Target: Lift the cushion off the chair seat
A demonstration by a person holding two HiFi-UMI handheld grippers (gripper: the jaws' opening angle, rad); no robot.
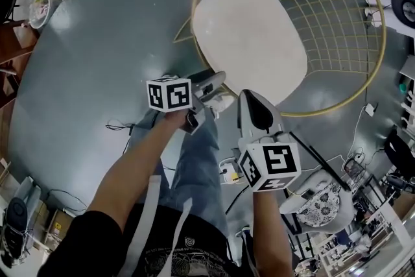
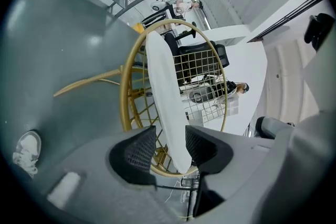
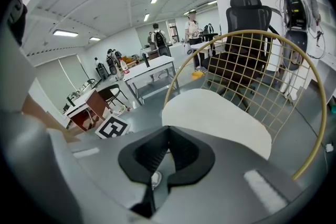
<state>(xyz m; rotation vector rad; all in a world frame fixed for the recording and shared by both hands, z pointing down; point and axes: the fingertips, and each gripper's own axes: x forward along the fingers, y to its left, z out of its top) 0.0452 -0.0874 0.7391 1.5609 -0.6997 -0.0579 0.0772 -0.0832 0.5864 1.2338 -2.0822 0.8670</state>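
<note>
A cream oval cushion (image 1: 249,36) lies on the seat of a round gold wire chair (image 1: 373,55). My left gripper (image 1: 217,82) is at the cushion's near edge. In the left gripper view the cushion (image 2: 161,81) shows edge-on and its near end sits between the open jaws of the left gripper (image 2: 170,140); a gap shows beside the left pad (image 2: 137,148). My right gripper (image 1: 246,97) hovers just off the cushion's near rim. Seen from the right gripper's own camera, the right gripper (image 3: 168,140) is shut with nothing in it, and the cushion (image 3: 215,118) lies beyond its tips.
The chair's gold wire back (image 3: 273,65) rises behind the seat. A black office chair (image 3: 247,13), tables (image 3: 152,68) and standing people are further off. My own legs (image 1: 201,159) and a white shoe (image 2: 27,147) are below, with cables (image 1: 120,125) on the grey floor.
</note>
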